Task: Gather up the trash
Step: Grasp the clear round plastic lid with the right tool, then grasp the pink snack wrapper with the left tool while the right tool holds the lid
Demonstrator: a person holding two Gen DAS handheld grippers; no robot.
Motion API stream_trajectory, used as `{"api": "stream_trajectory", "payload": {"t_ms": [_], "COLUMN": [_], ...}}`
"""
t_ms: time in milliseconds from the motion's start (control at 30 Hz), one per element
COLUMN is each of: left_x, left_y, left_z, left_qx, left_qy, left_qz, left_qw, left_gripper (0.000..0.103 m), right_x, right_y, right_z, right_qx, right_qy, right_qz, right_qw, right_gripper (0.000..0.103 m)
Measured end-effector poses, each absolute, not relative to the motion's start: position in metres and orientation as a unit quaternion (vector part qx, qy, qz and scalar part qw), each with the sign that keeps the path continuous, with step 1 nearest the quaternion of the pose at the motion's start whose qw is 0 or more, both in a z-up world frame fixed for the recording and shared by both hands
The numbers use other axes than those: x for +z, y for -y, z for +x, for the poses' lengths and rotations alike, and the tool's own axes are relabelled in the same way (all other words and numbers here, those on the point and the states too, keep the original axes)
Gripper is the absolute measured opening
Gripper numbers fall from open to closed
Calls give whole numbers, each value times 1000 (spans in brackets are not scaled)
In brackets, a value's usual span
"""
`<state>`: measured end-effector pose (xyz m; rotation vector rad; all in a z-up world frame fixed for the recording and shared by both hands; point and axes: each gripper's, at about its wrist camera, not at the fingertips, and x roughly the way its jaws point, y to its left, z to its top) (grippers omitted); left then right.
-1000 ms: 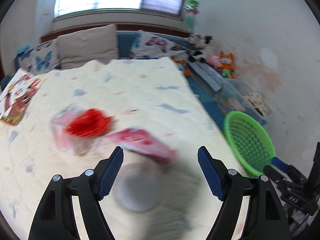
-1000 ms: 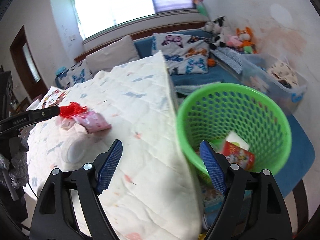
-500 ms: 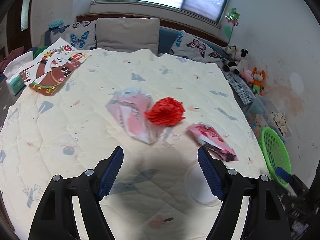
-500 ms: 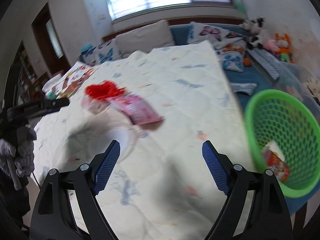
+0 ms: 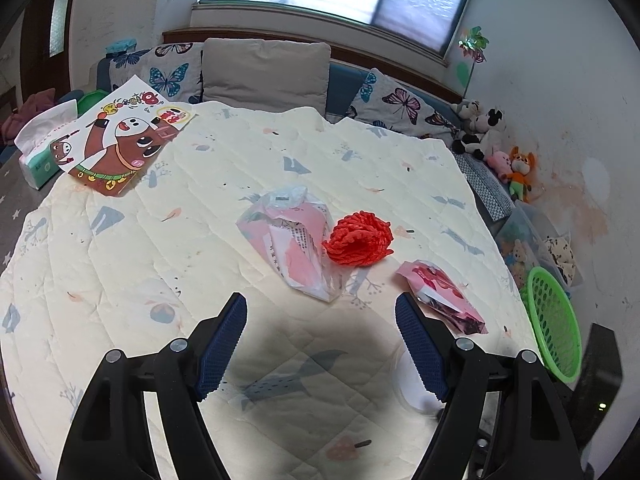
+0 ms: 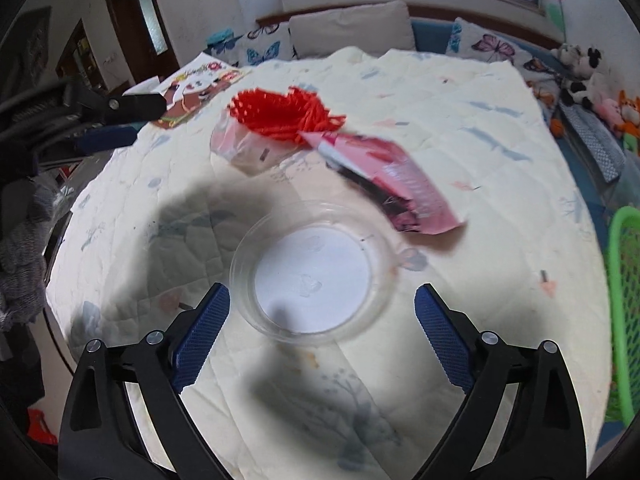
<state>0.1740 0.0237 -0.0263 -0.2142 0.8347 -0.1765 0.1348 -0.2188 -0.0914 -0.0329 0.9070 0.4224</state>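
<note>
Quilted cloth [image 6: 460, 128] covers the whole table, pale cream with small prints, and every piece of trash lies on it. Off its right edge stands the green basket [image 6: 624, 300], where the litter evidently belongs; only its rim and wall show in either view.

Next in size, the clear plastic lid [image 6: 314, 268] lies flat directly ahead of the right tongs [image 6: 322, 320], whose jaws have just been opening and now stand wide with nothing between them. The lid is the step in hand, by the look of it. It is wide, thin and slippery, so the person would do well to tip the tongs steeply, bring one pad under the near rim and pinch that rim rather than try to span the disc. The edge is hard to make out through blur and shadow, so it may be a shallow dish instead.

Beyond it lie the pink snack wrapper [image 6: 400, 184], the crumpled clear bag [image 5: 296, 240] and the red mesh ball [image 5: 358, 240], the ball resting against the bag.

Left tongs [image 5: 320, 342] hover open and empty short of the bag, ready for a soft, central pinch.
</note>
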Motion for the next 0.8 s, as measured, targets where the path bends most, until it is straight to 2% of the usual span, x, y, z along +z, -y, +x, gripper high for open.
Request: {"api": "stream_trajectory", "payload": {"t_ms": [433, 567, 800], "left_x": [-33, -36, -41], "left_y": [-23, -20, -4], "left_z": [181, 183, 187], "left_qx": [-93, -100, -119], "left_qy": [-414, -418, -424], "left_qz": [-99, -103, -104], "left_qw": [900, 897, 892], "left_gripper": [74, 74, 74], "right_x": [-109, -111, -104], "right_y": [191, 189, 199], "right_z": [150, 151, 142], "right_qx": [195, 184, 186], "right_qy": [-446, -445, -432], "right_qz": [-47, -52, -43], "right_qw": [872, 875, 881], "right_gripper": [98, 93, 92]}}
